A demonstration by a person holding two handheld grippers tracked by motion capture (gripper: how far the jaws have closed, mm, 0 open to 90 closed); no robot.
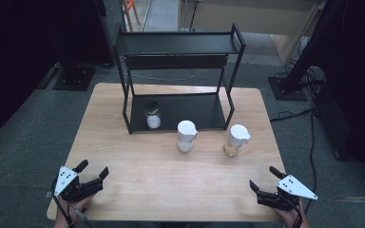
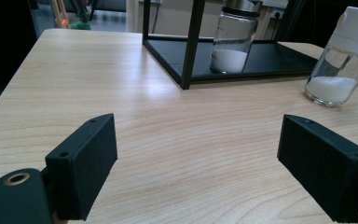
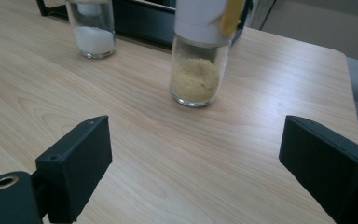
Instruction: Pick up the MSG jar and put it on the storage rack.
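Jars awaiting pickup: handling assessment

Glass jar with white flip-top cap and yellow-tan powder (image 3: 196, 70) stands upright on the pale wood tabletop (image 1: 171, 180), right of centre, just in front of the right front leg of the black metal two-tier rack (image 1: 180, 80). It lies nearest the right tongs (image 1: 262, 186) and straight ahead of them in the right gripper view, so it is judged the item in hand.

Handling, by judgement: the body is clear, smooth glass, rigid, breakable if knocked or dropped, and likely slippery under hard pads. It is roughly a third full, so the weight should be modest and sit low. The cap is broad and tall, which makes the jar top-heavy in shape and easy to tip with a sideways nudge. Best hold: across the straight glass wall, at or just above the powder line, pads square to it. The cap, with its yellow tab, may flex or pop open and should be avoided.

A matching white-capped glass jar of white grains (image 1: 186, 137) stands to its left, apart from it, in front of the rack. A third glass jar with a dark metal lid and white grains (image 1: 152, 115) stands on the rack's lower shelf, at its left.

Right tongs: jaws wide, nothing between them, near the tabletop's front right corner, well short of the jar.

Left tongs (image 1: 94, 173): jaws wide, empty, at the front left corner.
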